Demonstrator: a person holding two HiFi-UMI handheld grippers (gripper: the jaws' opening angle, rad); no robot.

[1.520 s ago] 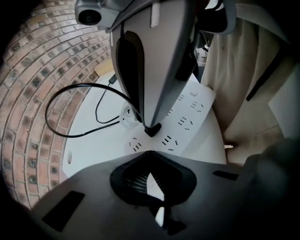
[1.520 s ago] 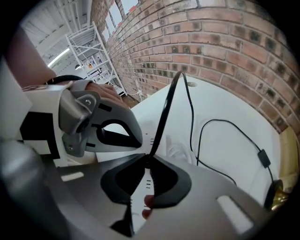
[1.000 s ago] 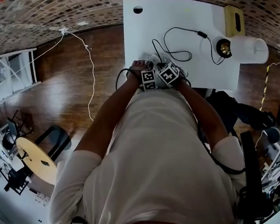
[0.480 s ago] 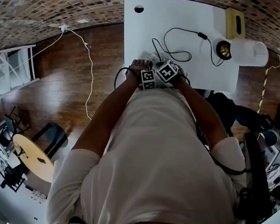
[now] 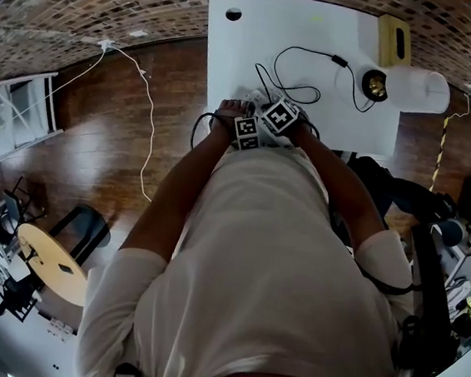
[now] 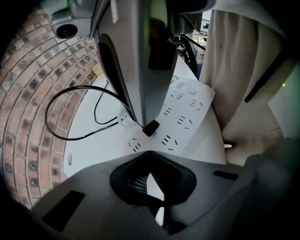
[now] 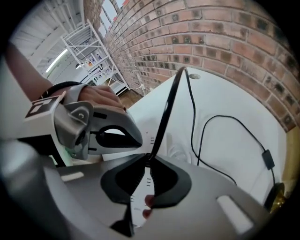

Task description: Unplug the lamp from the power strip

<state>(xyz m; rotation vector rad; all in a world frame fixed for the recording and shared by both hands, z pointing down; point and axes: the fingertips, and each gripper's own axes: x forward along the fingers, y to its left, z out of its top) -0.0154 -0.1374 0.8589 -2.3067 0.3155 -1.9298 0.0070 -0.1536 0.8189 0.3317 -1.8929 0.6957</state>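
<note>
A white power strip (image 6: pixel 187 108) lies at the near edge of the white table (image 5: pixel 260 35). The lamp's black plug (image 6: pixel 150 127) sits against the strip's face. My right gripper (image 7: pixel 147 159) is shut on that plug, and its grey fingers (image 6: pixel 136 70) come down onto it. The black cord (image 7: pixel 168 108) rises from the jaws and loops across the table (image 5: pixel 296 52) to the lamp (image 5: pixel 405 84), which has a brass base and a white shade. My left gripper (image 6: pixel 149 154) is shut, with its tips down on the strip beside the plug. In the head view both marker cubes hide the jaws.
A yellow box (image 5: pixel 394 37) stands at the table's far right corner behind the lamp. An inline switch (image 5: pixel 341 59) sits on the cord. The far left of the table has a round cable hole (image 5: pixel 233 14). A white cable (image 5: pixel 148 107) trails over the wooden floor to the left.
Both marker cubes have crept slightly toward the far side of the table. The grip on the plug looks the same.
</note>
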